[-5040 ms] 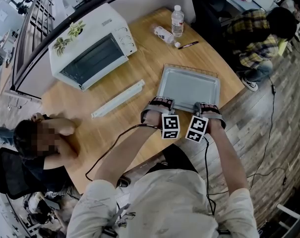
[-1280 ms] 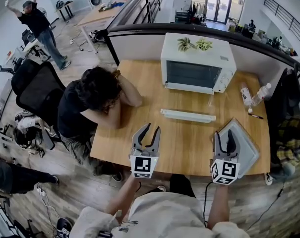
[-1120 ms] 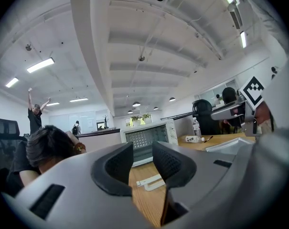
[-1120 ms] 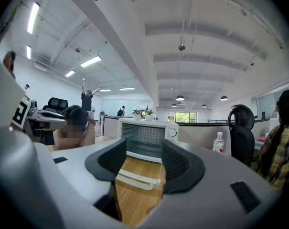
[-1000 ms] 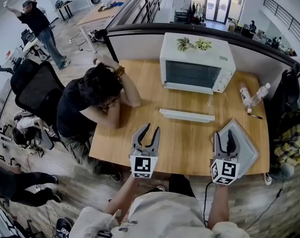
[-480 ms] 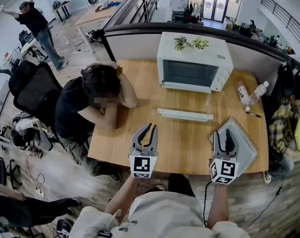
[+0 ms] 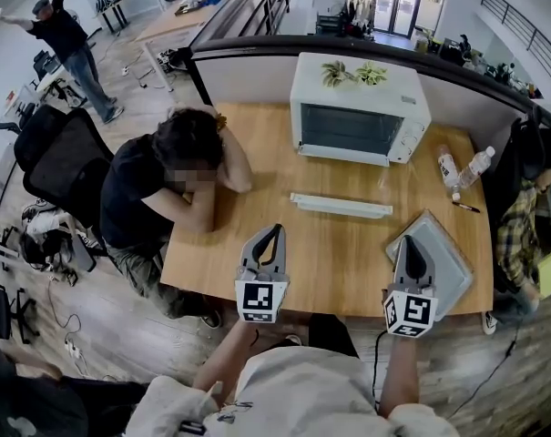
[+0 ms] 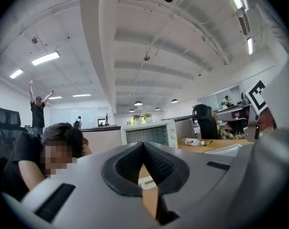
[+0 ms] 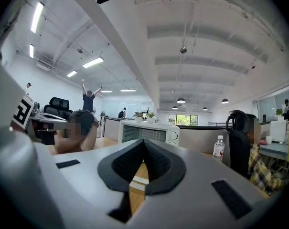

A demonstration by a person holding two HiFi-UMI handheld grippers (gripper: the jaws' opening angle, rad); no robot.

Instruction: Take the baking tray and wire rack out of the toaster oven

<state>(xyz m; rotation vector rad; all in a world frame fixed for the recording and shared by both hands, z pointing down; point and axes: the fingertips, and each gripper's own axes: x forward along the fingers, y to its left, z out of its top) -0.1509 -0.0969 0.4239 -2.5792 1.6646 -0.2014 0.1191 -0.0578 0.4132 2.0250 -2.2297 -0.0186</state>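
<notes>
Tongs shut and empty: your left tongs (image 7: 274, 232) and right tongs (image 7: 409, 242) have just been closing with nothing between them, and both hang level over the near edge of the table (image 7: 257, 171), pointing across it. You have the baking tray (image 7: 450, 264) already out. It lies flat at the table's right end, just beside and partly under the right tongs, skewed to the table's edges, its long axis running away from you and slanting a little to the left. No view shows the wire rack out on the table; it is probably behind the closed glass door of the toaster oven (image 7: 359, 107). That oven stands at the far edge, well apart from both tongs and straight ahead, its long axis across your view, door facing you, knobs at its right end. A long white strip (image 7: 341, 206) lies between, parallel to the oven's front. Your right tongs line up with the knob end and your left just outside the oven's left end, so neither arm looks clearly nearer.
</notes>
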